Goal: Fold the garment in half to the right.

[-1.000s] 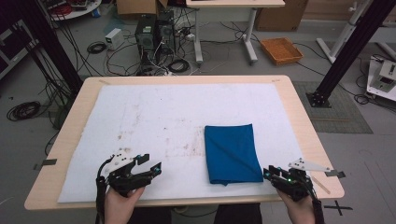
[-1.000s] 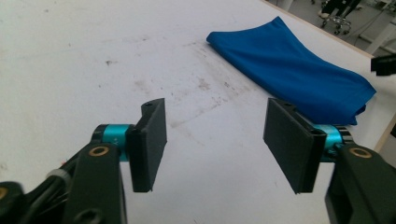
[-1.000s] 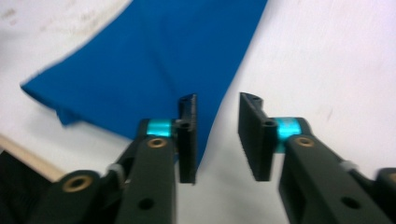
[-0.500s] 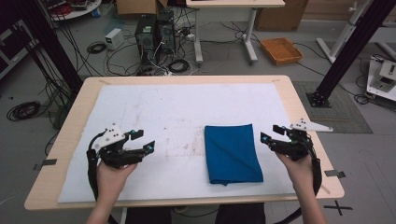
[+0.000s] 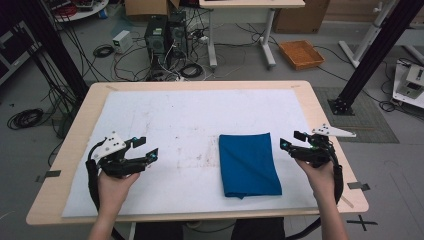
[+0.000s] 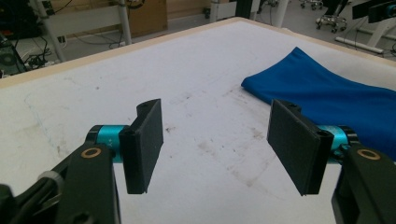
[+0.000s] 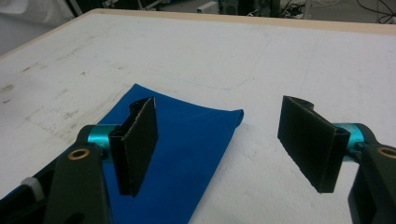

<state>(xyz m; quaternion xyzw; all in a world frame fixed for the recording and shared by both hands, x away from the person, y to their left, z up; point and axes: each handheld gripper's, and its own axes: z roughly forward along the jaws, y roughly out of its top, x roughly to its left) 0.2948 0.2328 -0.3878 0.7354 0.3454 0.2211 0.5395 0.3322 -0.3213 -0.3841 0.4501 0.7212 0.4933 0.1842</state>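
A folded blue cloth (image 5: pixel 248 163) lies flat on the white mat (image 5: pixel 190 120), right of the middle. My left gripper (image 5: pixel 146 148) hovers open over the mat's left part, well clear of the cloth, which appears at the right in the left gripper view (image 6: pixel 327 95). My right gripper (image 5: pixel 292 140) is open just off the cloth's right edge. In the right gripper view the cloth (image 7: pixel 187 144) lies under and beyond the left jaw, and nothing sits between the jaws of my right gripper (image 7: pixel 224 144). My left gripper (image 6: pixel 219 142) is likewise empty.
The mat covers most of a wooden table (image 5: pixel 80 130). Beyond the far edge the floor holds computer towers (image 5: pixel 162 35), cables, a desk frame (image 5: pixel 240 35) and an orange tray (image 5: pixel 301 53). Black stand legs (image 5: pixel 367 60) rise at the right.
Both hands have moved forward from the near edge onto the table. The right gripper now sits beside the cloth's right edge; the left is farther up the mat. The cloth has not moved.
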